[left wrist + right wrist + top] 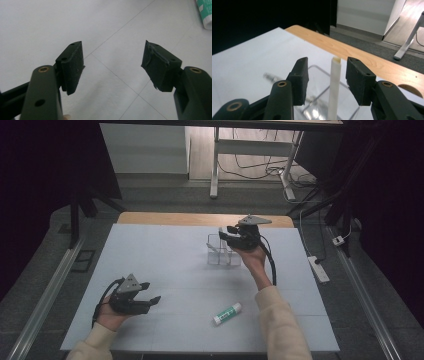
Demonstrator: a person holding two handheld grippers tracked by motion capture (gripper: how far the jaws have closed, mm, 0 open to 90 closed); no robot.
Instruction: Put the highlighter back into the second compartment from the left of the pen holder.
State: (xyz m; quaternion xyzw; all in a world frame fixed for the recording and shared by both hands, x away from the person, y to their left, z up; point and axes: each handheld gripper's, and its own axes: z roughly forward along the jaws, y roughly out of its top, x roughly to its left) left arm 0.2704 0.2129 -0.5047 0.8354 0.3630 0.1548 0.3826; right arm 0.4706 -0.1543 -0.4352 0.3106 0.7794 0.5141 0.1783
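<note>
A clear plastic box [223, 251] with compartments stands on the white table top, right of centre. My right gripper [225, 232] hovers over its back left part. In the right gripper view a white pen [334, 87] stands upright in the box [322, 71], between the jaws of this gripper [327, 72]. The pads stand apart from the pen, so the gripper is open. My left gripper [152, 291] rests low at the front left, open [113, 60], with bare table between its pads. A white and green glue stick [227, 313] lies at the front, right of centre.
The glue stick's end [205, 12] shows at the top right of the left gripper view. A small blurred silvery item [270, 77] lies left of the box. The wooden table edge [200, 218] runs along the back, with desk legs and cables on the floor beyond.
</note>
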